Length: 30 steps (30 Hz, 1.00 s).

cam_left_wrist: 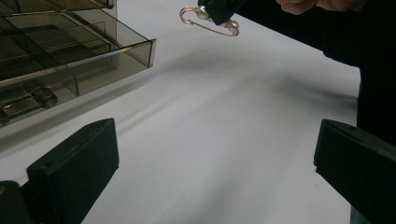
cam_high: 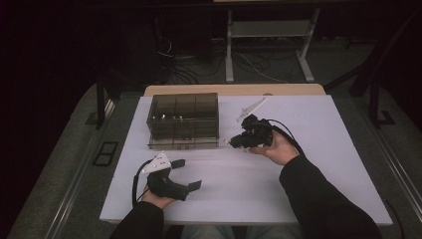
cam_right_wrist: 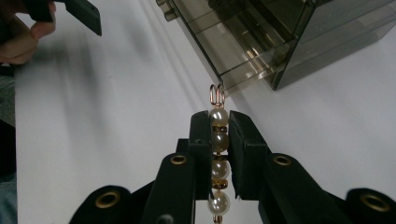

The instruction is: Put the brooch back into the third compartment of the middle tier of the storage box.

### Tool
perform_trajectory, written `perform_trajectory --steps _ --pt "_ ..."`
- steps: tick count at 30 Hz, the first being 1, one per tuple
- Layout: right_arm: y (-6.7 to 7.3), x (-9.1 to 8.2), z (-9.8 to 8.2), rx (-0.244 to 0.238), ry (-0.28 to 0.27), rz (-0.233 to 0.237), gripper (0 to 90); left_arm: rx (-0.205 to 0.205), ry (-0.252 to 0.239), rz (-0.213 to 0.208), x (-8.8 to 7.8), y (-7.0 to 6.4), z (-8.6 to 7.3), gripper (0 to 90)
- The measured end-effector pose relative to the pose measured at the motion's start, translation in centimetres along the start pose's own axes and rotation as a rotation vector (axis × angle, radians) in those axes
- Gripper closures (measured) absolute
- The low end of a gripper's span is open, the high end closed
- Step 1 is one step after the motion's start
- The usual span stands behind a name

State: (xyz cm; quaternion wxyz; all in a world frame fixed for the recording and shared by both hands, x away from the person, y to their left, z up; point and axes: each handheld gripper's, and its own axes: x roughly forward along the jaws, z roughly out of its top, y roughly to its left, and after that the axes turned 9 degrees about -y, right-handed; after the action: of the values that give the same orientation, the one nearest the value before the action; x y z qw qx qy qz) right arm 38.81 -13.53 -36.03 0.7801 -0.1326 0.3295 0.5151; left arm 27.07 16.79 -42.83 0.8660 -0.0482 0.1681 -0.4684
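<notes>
The right gripper (cam_right_wrist: 215, 140) was clamped on a pearl brooch pin (cam_right_wrist: 217, 154), its two black jaws pressing the row of pearls from either side so that the gold loop end stuck out past the tips; gripping across the beads rather than the thin wire probably gave the pads something broad to bite on. In the left gripper view the same pin (cam_left_wrist: 208, 21) hung clear of the white table (cam_left_wrist: 224, 140), held above the surface and just off the corner of the smoked, clear organizer box (cam_left_wrist: 70, 51), and the loop end pointed toward that box (cam_right_wrist: 261, 42), which suggested the pin was meant for one of its compartments or a drawer. From above, the right gripper (cam_high: 238, 141) sat just beside the box's front right corner (cam_high: 184, 122), with the hand under it. The left gripper (cam_high: 188, 173) rested low near the table's front edge, well apart from the box, with its jaws spread wide and nothing between them, seemingly kept out of the way and ready to steady the box or open a drawer when needed.
</notes>
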Motion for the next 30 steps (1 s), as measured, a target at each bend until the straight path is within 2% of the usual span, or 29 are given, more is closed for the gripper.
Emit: perform_trajectory --steps 7,15,18,30 --pt "0.1 0.1 0.9 -0.02 -0.008 -0.001 79.1 -0.005 -0.005 0.001 0.0 0.0 0.0 0.0" --pt "0.1 0.3 2.0 -0.022 -0.004 -0.008 79.1 -0.002 -0.003 -0.001 0.0 0.0 0.0 0.0" --pt "0.0 0.4 2.5 -0.039 -0.015 -0.006 79.1 -0.004 -0.003 -0.001 0.0 0.0 0.0 0.0" --pt "0.0 0.8 4.1 -0.047 -0.02 -0.007 79.1 -0.004 -0.006 0.0 -0.1 0.0 0.0 0.0"
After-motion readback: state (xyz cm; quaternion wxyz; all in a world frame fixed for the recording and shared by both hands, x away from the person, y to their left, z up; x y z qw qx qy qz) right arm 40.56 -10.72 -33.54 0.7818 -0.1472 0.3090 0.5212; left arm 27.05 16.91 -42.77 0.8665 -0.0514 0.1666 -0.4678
